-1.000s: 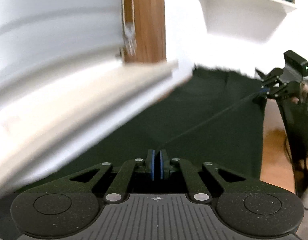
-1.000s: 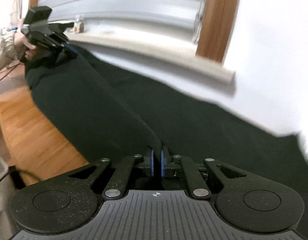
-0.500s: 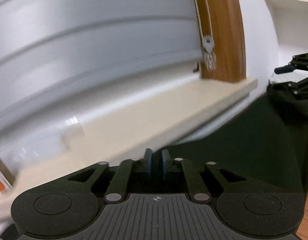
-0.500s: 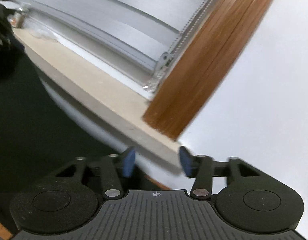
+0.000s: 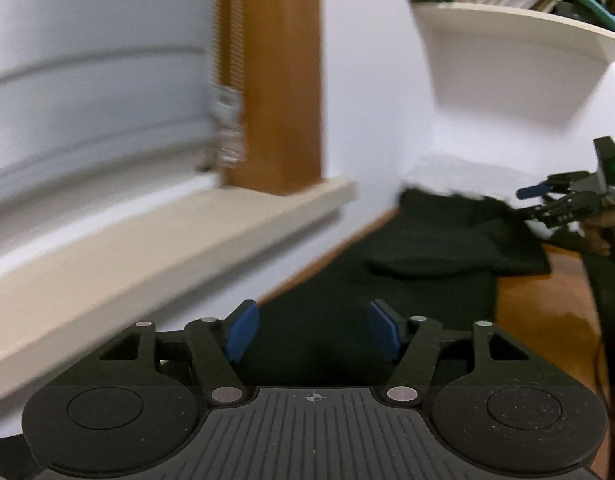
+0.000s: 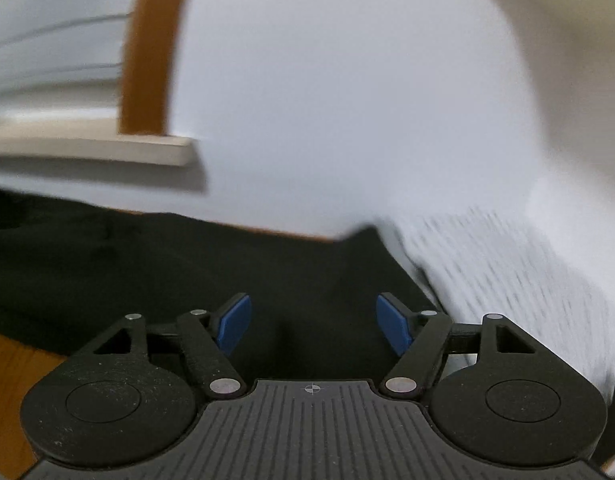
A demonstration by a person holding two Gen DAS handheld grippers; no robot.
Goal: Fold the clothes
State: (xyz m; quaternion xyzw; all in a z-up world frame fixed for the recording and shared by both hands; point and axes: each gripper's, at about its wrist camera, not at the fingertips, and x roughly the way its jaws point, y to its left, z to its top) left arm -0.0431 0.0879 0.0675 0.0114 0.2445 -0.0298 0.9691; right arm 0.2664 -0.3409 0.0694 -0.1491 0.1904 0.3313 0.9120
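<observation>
both jaws just opened, empty: left gripper (image 5: 313, 334), right gripper (image 6: 313, 328). regrasp dark garment (image 5: 447, 240) at matching edges.

left gripper (image 5: 313, 334): jaws have just been opening, blue pads sitting wide apart, gripping nothing, tipping slightly downward | right gripper (image 6: 313, 330): same deal, jaws have just been opening, nothing pinched, angling slightly downward

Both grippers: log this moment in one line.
left gripper: open, just released | right gripper: open, just released | black garment: lying on wooden table
</observation>
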